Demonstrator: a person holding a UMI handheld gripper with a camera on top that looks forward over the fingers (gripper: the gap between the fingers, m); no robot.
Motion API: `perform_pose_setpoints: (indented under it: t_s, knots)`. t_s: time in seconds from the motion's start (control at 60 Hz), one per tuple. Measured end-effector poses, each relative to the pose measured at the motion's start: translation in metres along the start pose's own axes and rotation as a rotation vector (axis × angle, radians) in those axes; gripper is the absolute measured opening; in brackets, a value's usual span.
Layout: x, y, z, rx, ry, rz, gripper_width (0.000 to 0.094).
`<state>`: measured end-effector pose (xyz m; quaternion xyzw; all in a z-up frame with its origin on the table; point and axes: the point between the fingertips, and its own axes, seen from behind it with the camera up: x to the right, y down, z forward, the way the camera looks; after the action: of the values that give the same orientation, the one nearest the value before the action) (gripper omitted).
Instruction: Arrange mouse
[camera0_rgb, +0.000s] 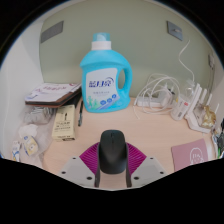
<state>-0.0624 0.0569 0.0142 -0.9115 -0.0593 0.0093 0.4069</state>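
A black computer mouse (112, 150) sits between my gripper's fingers, its front end pointing away from me over the white table (130, 125). My gripper (112, 160) is shut on the mouse, with the magenta pads (92, 157) pressing on both of its sides. The mouse's underside and whether it touches the table are hidden.
A blue detergent bottle (105, 78) stands beyond the mouse. Left are stacked books (52, 95), a box (66, 123) and small items. Right are a white power strip with cables (158, 98) and a pink notebook (190, 154).
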Motion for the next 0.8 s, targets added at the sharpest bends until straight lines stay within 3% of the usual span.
perform_pose_setpoints:
  t_s: [0.217, 0.433, 0.567, 0.8]
  knots:
    - [0.011, -0.077, -0.114, 0.198, -0.020, 0.042, 0.0349]
    - [0.105, -0.115, -0.203, 0.319, 0.054, 0.064, 0.0349]
    - [0.192, -0.088, -0.211, 0.297, 0.134, 0.065, 0.0348]
    - [0.310, 0.023, -0.142, 0.091, 0.148, 0.077, 0.0346]
